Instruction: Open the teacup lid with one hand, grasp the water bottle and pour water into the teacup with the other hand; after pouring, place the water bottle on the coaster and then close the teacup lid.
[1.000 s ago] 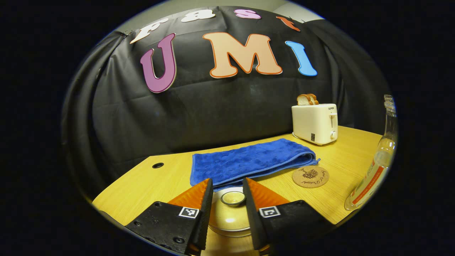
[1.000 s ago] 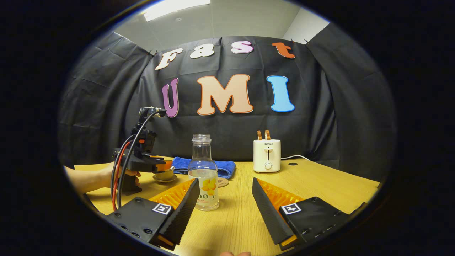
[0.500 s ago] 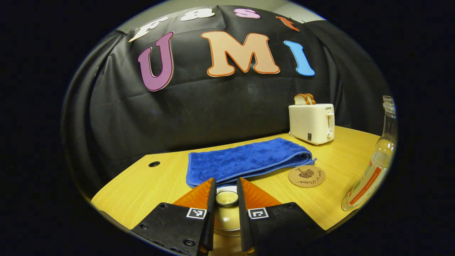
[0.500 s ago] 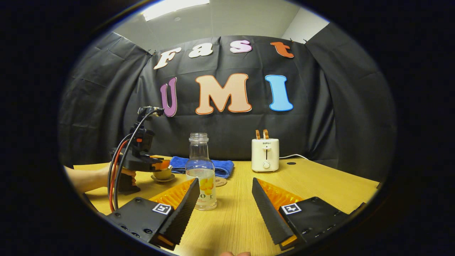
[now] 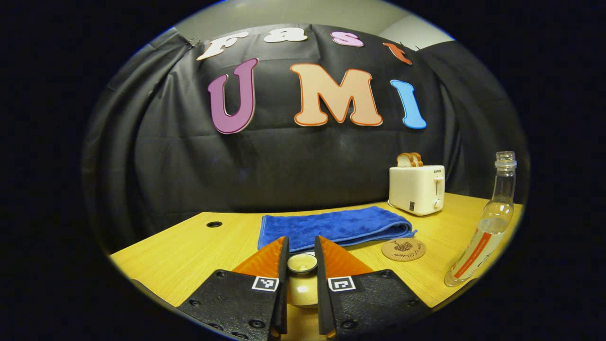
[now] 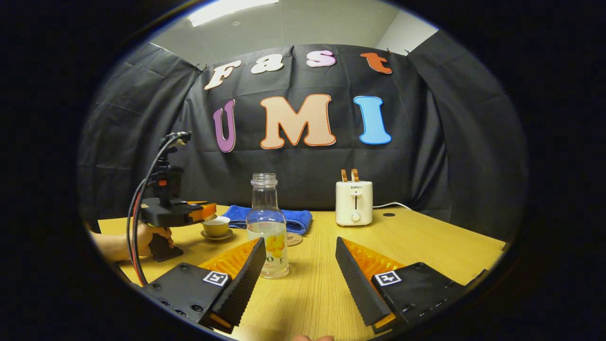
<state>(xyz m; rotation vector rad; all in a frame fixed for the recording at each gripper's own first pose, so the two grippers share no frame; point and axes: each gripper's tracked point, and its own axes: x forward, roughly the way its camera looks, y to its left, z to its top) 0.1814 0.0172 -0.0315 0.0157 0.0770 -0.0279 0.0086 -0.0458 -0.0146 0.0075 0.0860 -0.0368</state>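
1. Left gripper (image 5: 301, 246) is clamped on the lid (image 5: 302, 263), holding it above the teacup (image 6: 216, 226).
2. Right gripper (image 6: 299, 246) hangs wide open, nothing in it.
3. Bottle (image 6: 267, 227) stands on the table (image 6: 426, 241) near the coaster (image 5: 403, 249).

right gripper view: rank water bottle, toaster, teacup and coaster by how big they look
1. water bottle, tallest, though it stands nearest the camera, which inflates it.
2. toaster.
3. teacup.
4. coaster, mostly hidden behind the bottle, so its rank is unsure.
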